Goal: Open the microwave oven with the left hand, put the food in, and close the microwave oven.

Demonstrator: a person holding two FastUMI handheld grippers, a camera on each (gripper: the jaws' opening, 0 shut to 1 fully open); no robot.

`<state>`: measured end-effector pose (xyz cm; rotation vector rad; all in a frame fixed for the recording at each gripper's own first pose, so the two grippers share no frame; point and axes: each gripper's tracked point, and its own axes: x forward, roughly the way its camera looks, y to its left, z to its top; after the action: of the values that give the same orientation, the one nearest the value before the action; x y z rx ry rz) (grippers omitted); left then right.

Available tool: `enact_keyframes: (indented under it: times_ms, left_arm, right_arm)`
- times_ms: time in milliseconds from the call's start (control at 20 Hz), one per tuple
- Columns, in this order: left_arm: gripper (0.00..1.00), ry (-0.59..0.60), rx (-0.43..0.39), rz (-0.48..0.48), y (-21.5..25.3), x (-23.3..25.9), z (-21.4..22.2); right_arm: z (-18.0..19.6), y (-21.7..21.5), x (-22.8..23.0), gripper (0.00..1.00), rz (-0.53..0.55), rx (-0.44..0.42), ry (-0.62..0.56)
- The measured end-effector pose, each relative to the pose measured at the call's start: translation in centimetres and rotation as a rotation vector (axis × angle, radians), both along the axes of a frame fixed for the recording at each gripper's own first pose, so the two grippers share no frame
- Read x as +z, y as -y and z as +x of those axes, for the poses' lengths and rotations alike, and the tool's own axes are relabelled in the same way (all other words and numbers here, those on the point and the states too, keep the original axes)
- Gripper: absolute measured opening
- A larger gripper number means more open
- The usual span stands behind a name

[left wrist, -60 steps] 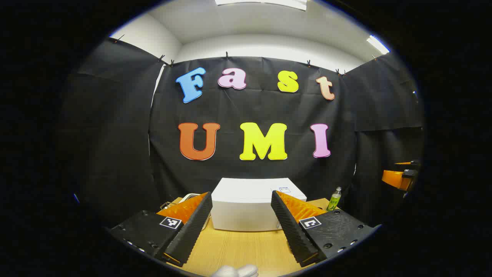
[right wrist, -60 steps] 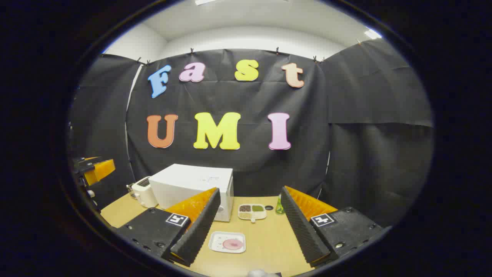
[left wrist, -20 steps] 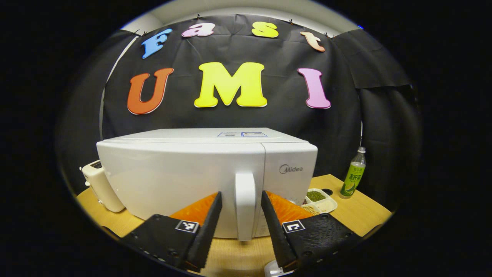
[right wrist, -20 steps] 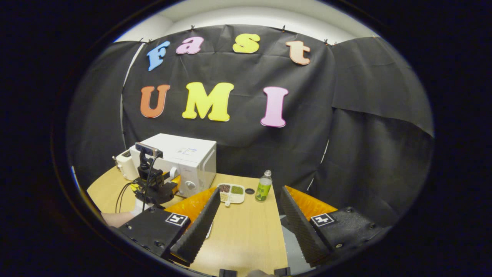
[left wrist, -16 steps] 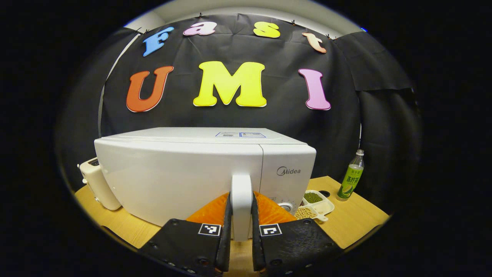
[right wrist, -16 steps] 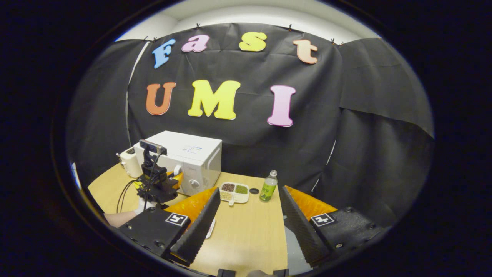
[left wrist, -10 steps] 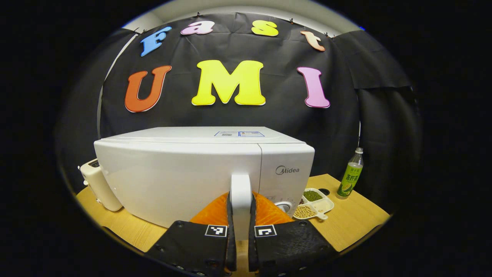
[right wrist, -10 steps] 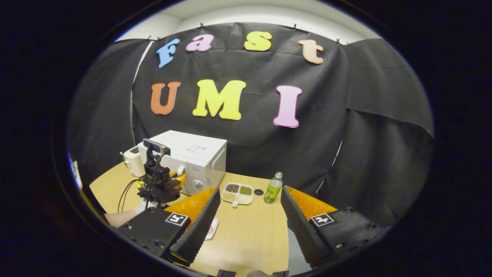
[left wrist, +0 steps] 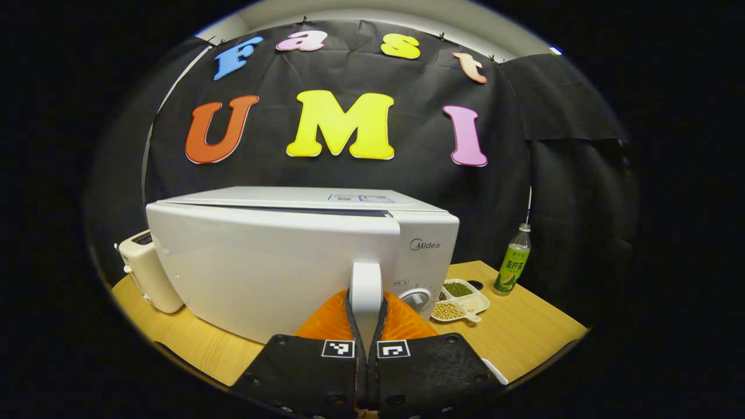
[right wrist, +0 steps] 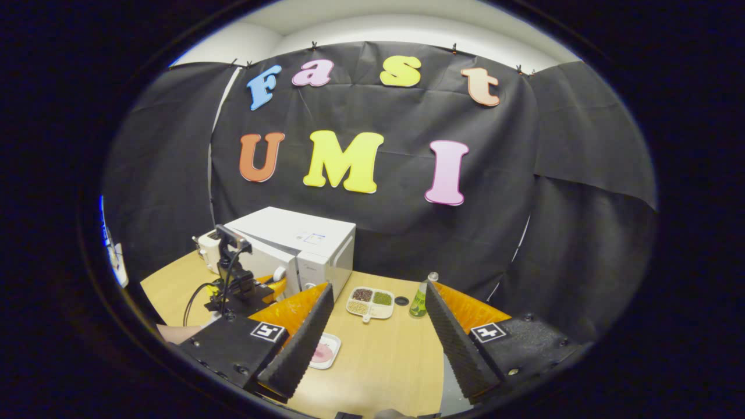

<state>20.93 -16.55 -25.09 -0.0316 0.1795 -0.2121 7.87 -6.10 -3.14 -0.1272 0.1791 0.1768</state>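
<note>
1. Grip first: my left gripper [left wrist: 365,317] is clamped on the microwave's door handle [left wrist: 365,285], one finger pressed on each side of the upright bar, because a pinch there lets me swing the door on its hinge rather than drag the whole oven.
2. Microwave [left wrist: 302,256] stands on the wooden table [left wrist: 524,337], and a dark gap runs along the top edge of its door [left wrist: 262,262], so I judge the door to be cracked open and the pull under way.
3. My right gripper [right wrist: 375,326] hangs above the table with its fingers spread wide and nothing between them, ready for the food.
4. Food, a pink piece on a small white plate [right wrist: 323,351], lies on the table just beside my right gripper's left finger, near the oven's front, so the carry should be short.
5. A toaster [left wrist: 148,270], a divided dish of beans [left wrist: 460,299] and a green bottle [left wrist: 512,267] flank the oven; I judge the door's arc clear of them.
</note>
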Motion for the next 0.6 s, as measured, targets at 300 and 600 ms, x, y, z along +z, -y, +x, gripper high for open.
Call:
enact_keyframes:
  times_ms: [300,600]
  left_arm:
    - [0.04,-0.041,-0.079,0.046,-2.4,-0.1,-5.9]
    - [0.19,-0.071,-0.094,0.091,-6.6,-0.1,-11.3]
  right_arm:
    - [-0.6,-4.7,-0.7,1.00,0.021,0.058,-0.009]
    - [-2.2,-11.0,-0.9,0.95,0.034,0.152,-0.015]
